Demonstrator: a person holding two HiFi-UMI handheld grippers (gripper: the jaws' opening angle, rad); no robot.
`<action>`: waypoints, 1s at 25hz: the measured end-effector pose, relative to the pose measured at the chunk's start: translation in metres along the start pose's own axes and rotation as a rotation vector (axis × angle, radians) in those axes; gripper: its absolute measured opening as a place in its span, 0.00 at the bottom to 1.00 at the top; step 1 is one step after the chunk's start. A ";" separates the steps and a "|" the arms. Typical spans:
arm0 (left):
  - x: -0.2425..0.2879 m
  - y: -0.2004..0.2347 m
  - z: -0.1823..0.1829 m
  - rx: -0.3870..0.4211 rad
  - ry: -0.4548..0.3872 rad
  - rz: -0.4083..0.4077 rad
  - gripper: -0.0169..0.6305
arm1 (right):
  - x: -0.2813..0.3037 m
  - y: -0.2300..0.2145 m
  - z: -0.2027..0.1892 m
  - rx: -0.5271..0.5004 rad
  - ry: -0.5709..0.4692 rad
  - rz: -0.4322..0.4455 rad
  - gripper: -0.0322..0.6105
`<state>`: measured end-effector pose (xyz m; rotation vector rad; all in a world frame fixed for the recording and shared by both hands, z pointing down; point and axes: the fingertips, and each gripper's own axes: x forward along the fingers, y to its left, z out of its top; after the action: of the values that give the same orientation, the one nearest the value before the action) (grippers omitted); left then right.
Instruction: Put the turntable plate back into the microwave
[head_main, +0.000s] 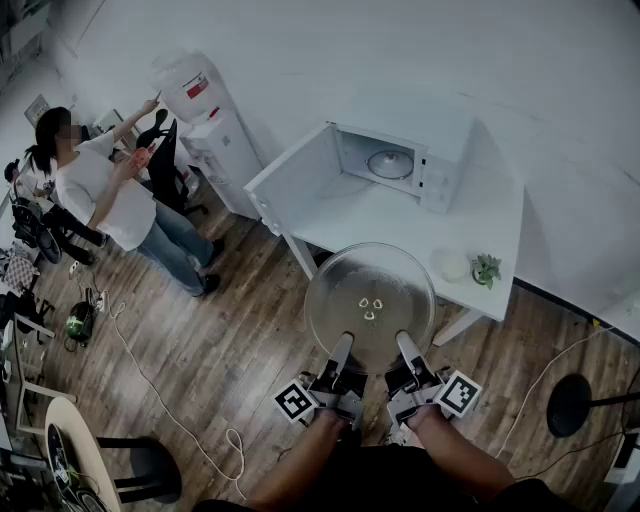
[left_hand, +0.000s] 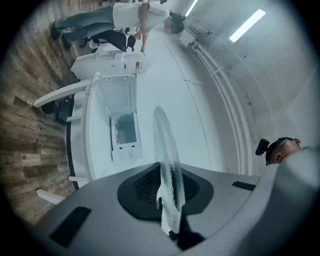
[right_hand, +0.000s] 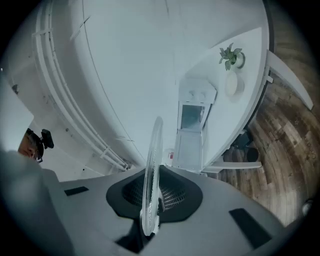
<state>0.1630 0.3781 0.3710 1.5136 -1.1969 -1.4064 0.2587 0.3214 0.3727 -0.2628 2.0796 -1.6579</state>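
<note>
Turntable plate (head_main: 370, 300) round overhead, edge-on elsewhere.

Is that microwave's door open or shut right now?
Open. The microwave door is swung out to the left, and the cavity is exposed.

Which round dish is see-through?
The big turntable plate, held by the left gripper and right gripper; wood floor shows through it. The small dish beside the potted plant is solid white.
</note>
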 end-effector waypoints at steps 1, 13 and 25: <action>-0.001 0.001 0.000 -0.003 -0.001 0.001 0.10 | 0.000 0.000 -0.001 -0.002 0.002 -0.001 0.13; -0.007 0.004 0.007 -0.022 -0.004 0.004 0.10 | 0.005 -0.003 -0.009 0.002 -0.016 -0.007 0.13; -0.008 0.020 0.045 -0.041 0.043 0.020 0.10 | 0.033 -0.018 -0.031 0.037 -0.078 -0.030 0.12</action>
<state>0.1156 0.3837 0.3861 1.4921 -1.1471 -1.3705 0.2127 0.3295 0.3876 -0.3421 1.9950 -1.6753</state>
